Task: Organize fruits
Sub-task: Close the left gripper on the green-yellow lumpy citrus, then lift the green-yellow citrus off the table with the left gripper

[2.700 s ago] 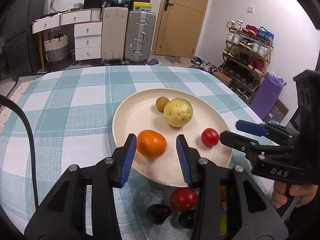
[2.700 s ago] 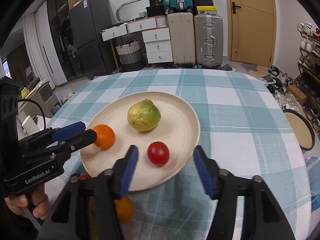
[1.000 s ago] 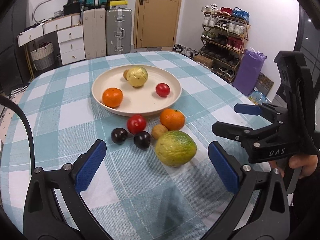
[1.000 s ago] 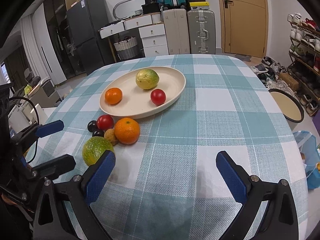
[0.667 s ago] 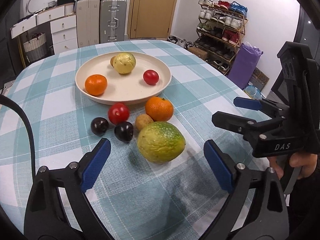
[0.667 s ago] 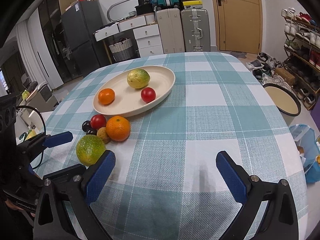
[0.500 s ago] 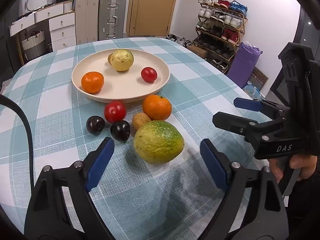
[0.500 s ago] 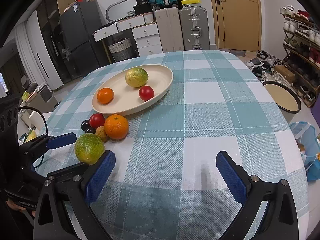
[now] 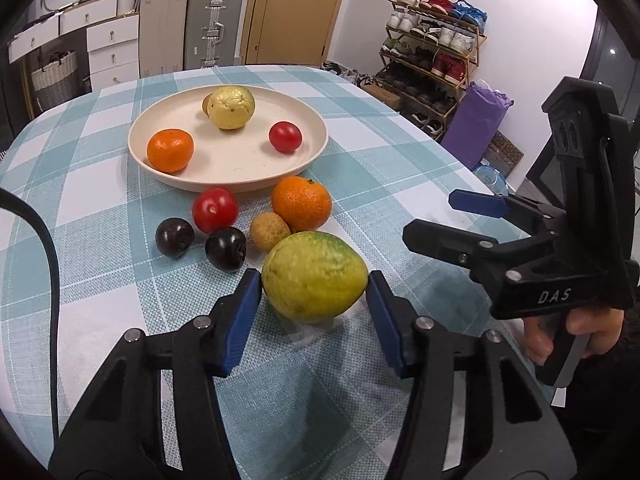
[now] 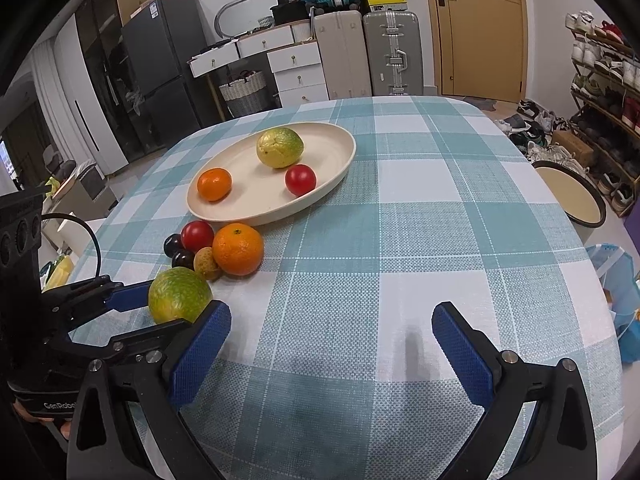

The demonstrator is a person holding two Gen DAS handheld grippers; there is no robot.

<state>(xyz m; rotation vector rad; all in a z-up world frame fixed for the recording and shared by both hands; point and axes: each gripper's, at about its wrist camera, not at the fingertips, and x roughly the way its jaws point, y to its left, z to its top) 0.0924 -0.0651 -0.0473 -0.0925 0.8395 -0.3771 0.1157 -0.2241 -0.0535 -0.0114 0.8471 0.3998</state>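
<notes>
Left tongs [image 9: 314, 300], just closing, bracket the green fruit [image 9: 315, 275] on the tabletop [image 9: 400, 152], pads touching its sides. Small fruits [image 9: 224, 242] crowd at its eleven o'clock, before the plate [image 9: 240, 168]. Right tongs [image 10: 330, 344] gape wide, empty.

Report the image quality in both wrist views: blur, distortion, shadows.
Left wrist view: green-yellow fruit between the left gripper pads slightly soft, plate sharp; fisheye vignette darkens corners. Right wrist view: sharp, door frame bowed; faint shadows on the tablecloth under the right gripper.

You've got two round orange mandarins [image 9: 170, 155], two glossy red tomatoes [image 9: 285, 137], two dark purple plums [image 9: 175, 237], two yellow-green citrus fruits [image 9: 314, 275], two small tan-brown fruits [image 9: 269, 231], one cream round plate [image 9: 248, 176].
</notes>
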